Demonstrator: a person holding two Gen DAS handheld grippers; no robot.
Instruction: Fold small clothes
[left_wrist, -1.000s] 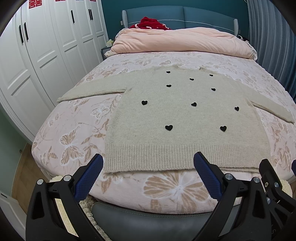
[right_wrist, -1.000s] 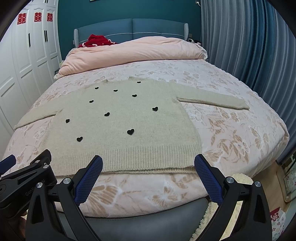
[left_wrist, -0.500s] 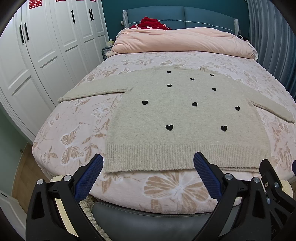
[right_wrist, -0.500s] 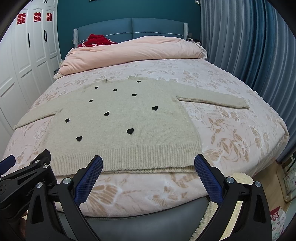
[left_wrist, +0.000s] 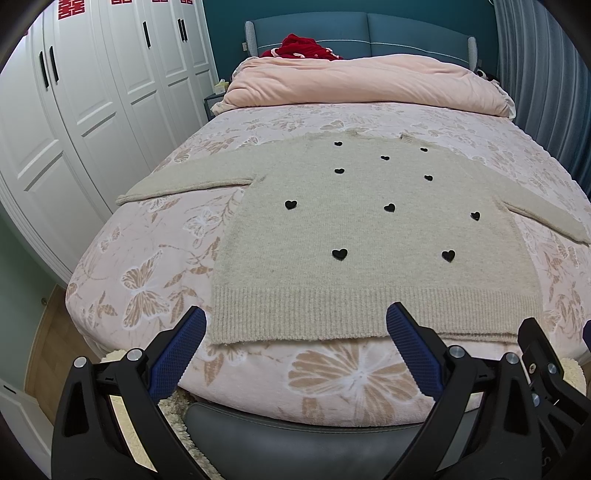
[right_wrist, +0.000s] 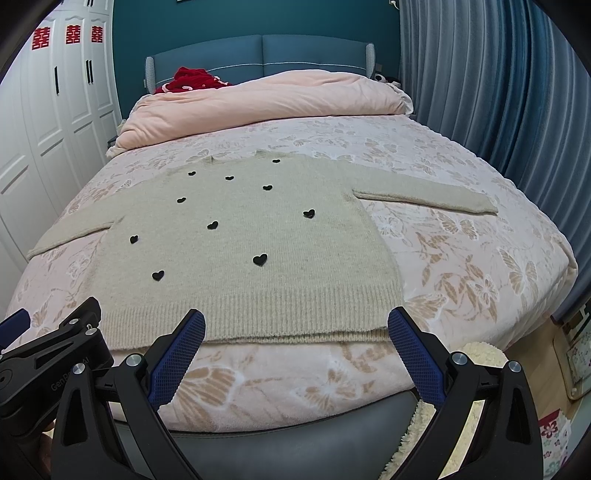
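Sweater (left_wrist: 369, 236) lies flat on bed (left_wrist: 147, 258), hem nearest, sleeves at 9 and 3 o'clock. Left gripper (left_wrist: 295, 325) and right gripper (right_wrist: 295, 326) gape wide, empty, short of hem. Advise pinching both hem corners evenly.

Your left gripper (left_wrist: 295, 325) is held level, its jaws spread wide with nothing between them. The blue pads (left_wrist: 177, 354) face each other across the gap, touching nothing. Your right gripper (right_wrist: 295, 325) is posed the same way, jaws wide apart and holding nothing. The two sit side by side, close together: each shows at the edge of the other's view, the left gripper at the left of the right wrist view.
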